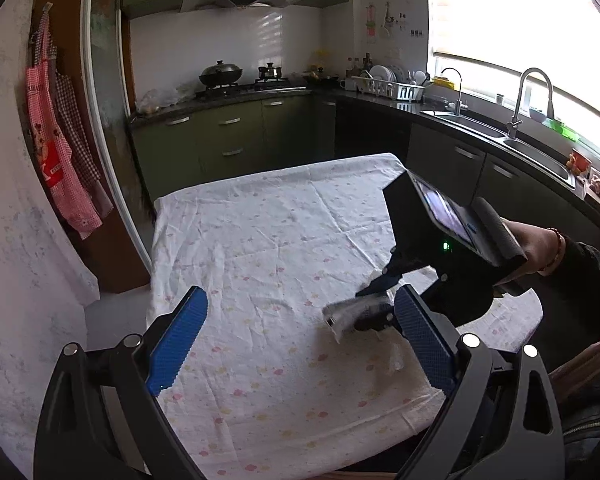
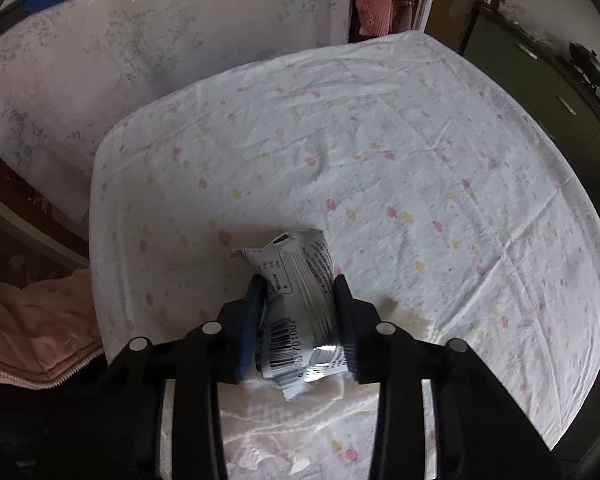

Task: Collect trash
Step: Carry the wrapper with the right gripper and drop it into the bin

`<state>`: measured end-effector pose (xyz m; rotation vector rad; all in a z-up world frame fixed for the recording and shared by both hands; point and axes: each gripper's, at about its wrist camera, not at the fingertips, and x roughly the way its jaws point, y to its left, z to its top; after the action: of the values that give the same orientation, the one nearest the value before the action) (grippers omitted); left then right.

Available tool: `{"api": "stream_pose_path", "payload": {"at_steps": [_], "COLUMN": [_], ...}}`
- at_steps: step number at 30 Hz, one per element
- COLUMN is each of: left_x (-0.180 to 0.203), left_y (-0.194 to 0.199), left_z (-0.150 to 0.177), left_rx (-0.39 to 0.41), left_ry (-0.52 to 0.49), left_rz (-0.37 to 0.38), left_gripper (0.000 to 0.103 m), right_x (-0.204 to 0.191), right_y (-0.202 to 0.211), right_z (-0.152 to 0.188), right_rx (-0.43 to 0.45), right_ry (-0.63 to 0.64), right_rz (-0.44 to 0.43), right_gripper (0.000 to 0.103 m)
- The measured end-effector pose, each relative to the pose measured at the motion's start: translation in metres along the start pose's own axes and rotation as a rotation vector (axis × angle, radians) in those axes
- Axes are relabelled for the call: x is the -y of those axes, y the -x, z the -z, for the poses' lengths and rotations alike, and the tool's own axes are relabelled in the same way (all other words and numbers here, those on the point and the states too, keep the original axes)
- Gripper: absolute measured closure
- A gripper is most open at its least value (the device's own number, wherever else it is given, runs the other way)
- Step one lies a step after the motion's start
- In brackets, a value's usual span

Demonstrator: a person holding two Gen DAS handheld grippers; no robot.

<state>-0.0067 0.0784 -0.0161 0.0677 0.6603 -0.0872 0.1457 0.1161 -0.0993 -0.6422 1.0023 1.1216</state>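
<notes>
One silver wrapper (image 2: 296, 304) is pinched between the right gripper (image 2: 300, 312) pads, low over the floral tablecloth (image 2: 400, 152); left gripper (image 1: 296, 344) is held spread wide, empty; two grippers counted

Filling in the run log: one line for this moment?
right gripper: shut on wrapper | left gripper: open, empty | wrapper on tablecloth

Black hand-held gripper (image 1: 300, 344), blue textured pads (image 1: 179, 340), dark sleeve (image 1: 592, 264), perhaps a red bracelet (image 1: 557, 246)
</notes>
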Motion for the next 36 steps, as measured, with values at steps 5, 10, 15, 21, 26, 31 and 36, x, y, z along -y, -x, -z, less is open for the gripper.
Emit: {"api": "stream_pose_path", "payload": {"at_steps": [5, 10, 15, 21, 26, 31, 36], "left_x": [0.003, 0.004, 0.011, 0.023, 0.039, 0.055, 0.071], "left_y": [-0.001, -0.004, -0.01, -0.019, -0.03, -0.047, -0.062], "left_z": [0.0, 0.0, 0.0, -0.002, -0.003, -0.002, 0.0], "left_rx": [0.0, -0.003, -0.014, -0.021, -0.033, -0.053, -0.078], "left_ry": [-0.007, -0.011, -0.021, -0.043, -0.055, -0.073, -0.078], "left_rz": [0.0, 0.004, 0.026, 0.062, 0.118, 0.147, 0.182], "left_gripper": [0.01, 0.01, 0.01, 0.01, 0.01, 0.01, 0.01], "right_x": [0.004, 0.019, 0.038, 0.059, 0.087, 0.121, 0.154], "right_y": [0.014, 0.045, 0.078, 0.122, 0.149, 0.17, 0.181], "right_z": [-0.006, -0.005, 0.006, 0.048, 0.118, 0.209, 0.291], "right_rx": [0.051, 0.138, 0.209, 0.287, 0.305, 0.259, 0.174], "right_ry": [-0.041, -0.134, -0.228, -0.357, -0.546, -0.779, -0.983], "right_rz": [-0.012, -0.039, -0.014, 0.092, 0.232, 0.389, 0.502], "right_gripper": [0.073, 0.073, 0.073, 0.073, 0.073, 0.072, 0.072]}}
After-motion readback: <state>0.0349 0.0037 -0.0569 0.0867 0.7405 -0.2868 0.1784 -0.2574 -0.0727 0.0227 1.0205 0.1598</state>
